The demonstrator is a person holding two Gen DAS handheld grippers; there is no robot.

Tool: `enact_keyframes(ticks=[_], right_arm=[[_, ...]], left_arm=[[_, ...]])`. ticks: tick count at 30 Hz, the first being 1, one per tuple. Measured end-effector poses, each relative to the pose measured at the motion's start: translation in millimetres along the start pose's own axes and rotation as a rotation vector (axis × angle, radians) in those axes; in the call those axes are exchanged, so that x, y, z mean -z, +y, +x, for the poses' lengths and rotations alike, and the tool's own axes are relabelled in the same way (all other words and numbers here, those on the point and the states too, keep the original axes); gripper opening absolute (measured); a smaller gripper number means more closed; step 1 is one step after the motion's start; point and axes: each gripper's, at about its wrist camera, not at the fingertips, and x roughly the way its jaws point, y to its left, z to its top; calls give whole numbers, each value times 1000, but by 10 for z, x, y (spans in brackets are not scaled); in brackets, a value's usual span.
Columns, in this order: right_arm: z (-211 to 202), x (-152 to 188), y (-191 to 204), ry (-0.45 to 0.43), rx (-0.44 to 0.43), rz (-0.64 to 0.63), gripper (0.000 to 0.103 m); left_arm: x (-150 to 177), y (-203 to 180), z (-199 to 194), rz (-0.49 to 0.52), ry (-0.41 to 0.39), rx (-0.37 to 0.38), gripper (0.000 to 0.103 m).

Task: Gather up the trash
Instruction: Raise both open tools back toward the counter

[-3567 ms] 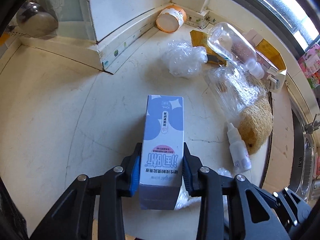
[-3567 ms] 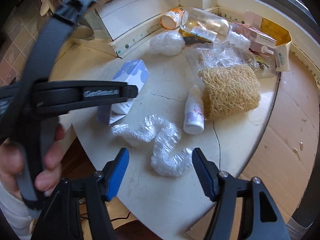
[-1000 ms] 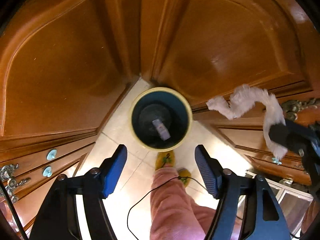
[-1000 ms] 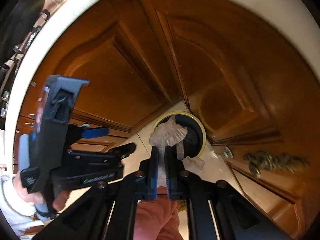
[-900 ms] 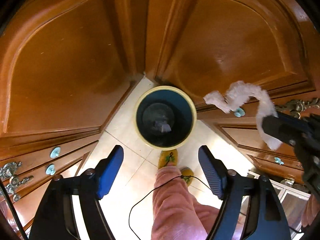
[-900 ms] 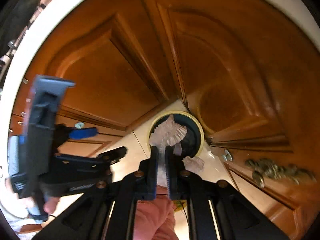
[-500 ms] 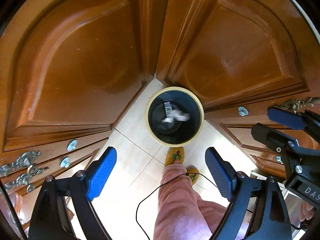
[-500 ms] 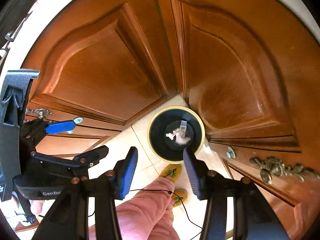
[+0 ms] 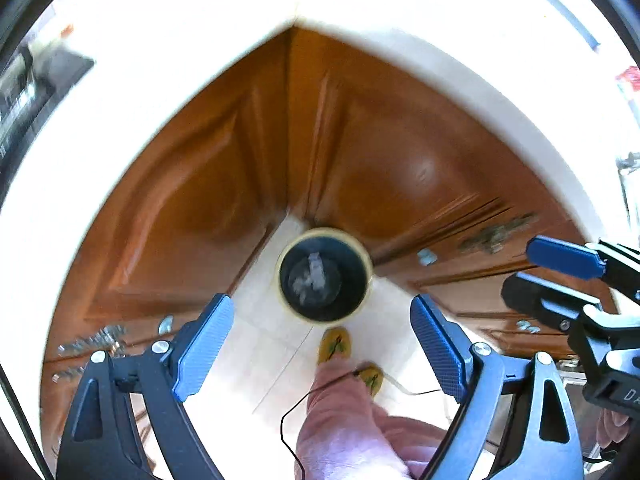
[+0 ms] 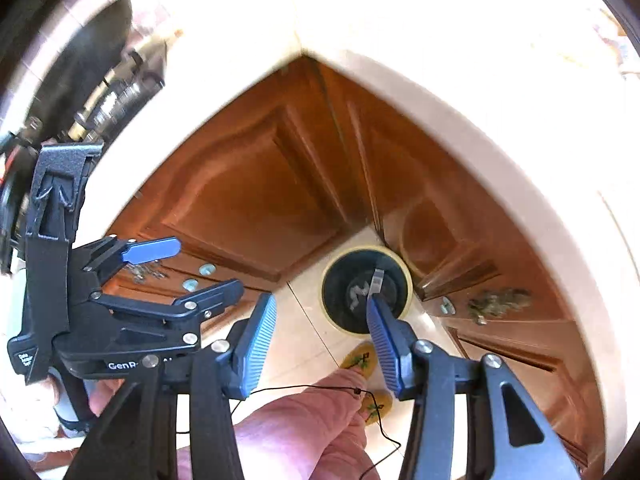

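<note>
A: Where is the trash at this moment?

B: It lies at the bottom of the round bin (image 9: 325, 276), a dark tub with a pale yellow rim which stands on the cream floor tiles (image 9: 256, 344), in the corner where two wooden cabinet doors (image 9: 200, 200) meet. Inside I see a small white box (image 10: 377, 279) and a crumpled clear plastic piece (image 10: 357, 291); both are blurred.

A: And the tools, do they grasp something?

B: No. The left tool (image 9: 322, 346) is released, its two ribbed blue pads stand wide apart, one on each side of the bin in its own view, with only floor between them. The right tool (image 10: 322, 336) is released too, with a narrower gap and nothing between the pads; in its view one pad overlaps the near rim of the bin.

A: What surrounds the bin?

B: The doors are glossy brown wood with raised arched panels. Above them the pale worktop (image 9: 440, 52) edge makes a pointed arch, very bright. Just below the bin two yellow slippers (image 9: 335, 345) with green pattern, and a leg in fuzzy pink cloth (image 9: 344, 428) with a thin black cable (image 9: 304, 396) across it. Beside the bin, small round pale knobs (image 10: 207, 269) sit on the drawers
</note>
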Motion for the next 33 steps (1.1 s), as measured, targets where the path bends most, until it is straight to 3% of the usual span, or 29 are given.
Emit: enact_keyframes(ticks=[5, 12, 17, 26, 33], right_arm=[[-668, -87, -82, -135, 10, 30, 48], [-1543, -120, -336, -332, 15, 99, 48], [-2068, -81, -538, -429, 60, 146, 58], [-2642, -197, -745, -519, 191, 195, 60], [-2628, -431, -1027, -518, 268, 256, 64]], left_arm=[[-260, -256, -591, 47, -74, 76, 89], [-620, -797, -1213, 177, -195, 116, 89], [-897, -1148, -1541, 235, -261, 182, 89], [-1246, -1569, -1658, 310, -323, 280, 89], [-1658, -1630, -1242, 316, -255, 306, 90]])
